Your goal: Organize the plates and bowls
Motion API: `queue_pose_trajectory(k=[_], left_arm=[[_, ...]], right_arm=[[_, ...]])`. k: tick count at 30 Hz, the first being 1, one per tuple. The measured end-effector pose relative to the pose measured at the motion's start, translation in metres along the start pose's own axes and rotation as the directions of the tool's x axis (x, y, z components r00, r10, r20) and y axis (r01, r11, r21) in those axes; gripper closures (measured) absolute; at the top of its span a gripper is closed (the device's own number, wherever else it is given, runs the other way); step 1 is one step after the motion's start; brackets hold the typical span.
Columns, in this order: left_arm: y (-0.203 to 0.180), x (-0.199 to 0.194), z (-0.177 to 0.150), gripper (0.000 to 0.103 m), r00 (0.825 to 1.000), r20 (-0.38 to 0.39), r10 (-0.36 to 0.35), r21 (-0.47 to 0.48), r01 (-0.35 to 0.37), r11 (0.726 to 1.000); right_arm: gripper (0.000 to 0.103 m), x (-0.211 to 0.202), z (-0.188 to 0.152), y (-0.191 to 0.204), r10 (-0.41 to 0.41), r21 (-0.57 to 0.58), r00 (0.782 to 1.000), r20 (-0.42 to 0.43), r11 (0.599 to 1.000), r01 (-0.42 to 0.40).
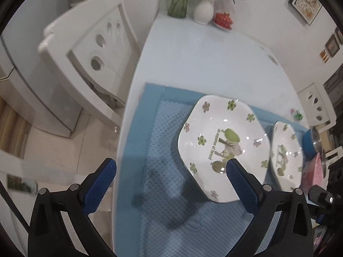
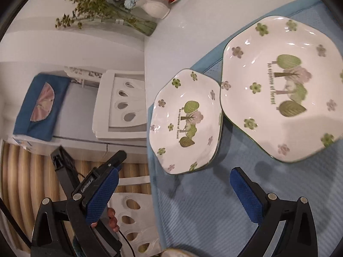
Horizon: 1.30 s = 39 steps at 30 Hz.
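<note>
Two white hexagonal plates with green tree and flower prints lie side by side on a blue mat (image 1: 163, 192). In the left wrist view one plate (image 1: 223, 147) sits just ahead of my left gripper (image 1: 171, 163), whose right finger overlaps its near rim; the other plate (image 1: 286, 156) is to the right. That gripper is open and holds nothing. In the right wrist view the smaller plate (image 2: 186, 124) lies near the table edge, touching the larger plate (image 2: 283, 87). My right gripper (image 2: 174, 172) hovers open at the smaller plate's near rim.
At the table's far end stand a white vase (image 1: 203, 10), a green glass vase (image 1: 179, 2) and a red dish (image 1: 224, 19). A white chair (image 1: 90, 49) stands left of the table. A blue pot (image 1: 310, 141) sits far right. A hand (image 2: 112, 218) shows low left.
</note>
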<state>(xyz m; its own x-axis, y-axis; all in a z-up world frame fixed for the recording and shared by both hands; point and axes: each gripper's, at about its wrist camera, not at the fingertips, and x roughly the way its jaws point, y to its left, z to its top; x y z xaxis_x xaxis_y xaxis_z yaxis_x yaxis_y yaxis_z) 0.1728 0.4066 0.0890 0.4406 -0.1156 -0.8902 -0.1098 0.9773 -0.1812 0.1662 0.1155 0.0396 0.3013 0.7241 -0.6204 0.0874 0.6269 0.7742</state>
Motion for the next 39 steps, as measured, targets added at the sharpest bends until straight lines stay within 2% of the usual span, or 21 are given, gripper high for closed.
queue_pose_trajectory(k=[4,7,10,14,18,22,26,29,39], left_arm=[[-0.003,0.026,0.001,0.001,0.997,-0.076,0.026,0.014,-0.025,1.000],[-0.004,0.044,0.000,0.001,0.991,-0.130,0.018,0.028,-0.015,0.999],[-0.007,0.052,0.002,0.001,0.991,-0.134,0.006,0.045,0.000,0.999],[-0.011,0.064,0.004,0.001,0.988,-0.153,-0.032,0.050,0.040,0.998],[-0.010,0.080,0.004,0.001,0.980,-0.190,-0.050,0.020,0.054,0.998],[-0.018,0.086,0.003,0.001,0.989,-0.146,-0.009,0.035,0.014,0.999],[-0.018,0.085,0.002,0.001,0.995,-0.097,0.020,-0.060,-0.026,0.998],[-0.021,0.087,0.001,0.001,0.994,-0.095,0.051,-0.084,-0.059,0.995],[-0.021,0.084,0.001,0.003,0.999,-0.038,0.014,-0.067,-0.016,0.998]], right_arm=[[0.000,0.019,-0.001,-0.005,-0.011,-0.013,1.000,-0.029,1.000,0.010],[0.000,0.032,0.001,-0.010,-0.044,-0.016,0.999,-0.027,0.999,0.044],[0.000,0.039,0.003,-0.013,-0.059,-0.028,0.998,-0.017,0.998,0.059],[0.000,0.047,0.009,-0.013,-0.028,-0.040,1.000,0.002,0.999,0.028],[0.000,0.061,0.012,-0.017,-0.006,-0.036,1.000,-0.022,0.999,0.005],[0.000,0.065,0.015,-0.026,0.050,-0.030,0.998,0.032,0.998,-0.049],[0.000,0.063,0.017,-0.029,0.087,-0.028,0.994,0.073,0.996,-0.086],[0.000,0.064,0.019,-0.028,0.084,-0.022,0.993,0.081,0.996,-0.082],[0.000,0.063,0.018,-0.026,0.082,-0.036,0.992,0.099,0.996,-0.079]])
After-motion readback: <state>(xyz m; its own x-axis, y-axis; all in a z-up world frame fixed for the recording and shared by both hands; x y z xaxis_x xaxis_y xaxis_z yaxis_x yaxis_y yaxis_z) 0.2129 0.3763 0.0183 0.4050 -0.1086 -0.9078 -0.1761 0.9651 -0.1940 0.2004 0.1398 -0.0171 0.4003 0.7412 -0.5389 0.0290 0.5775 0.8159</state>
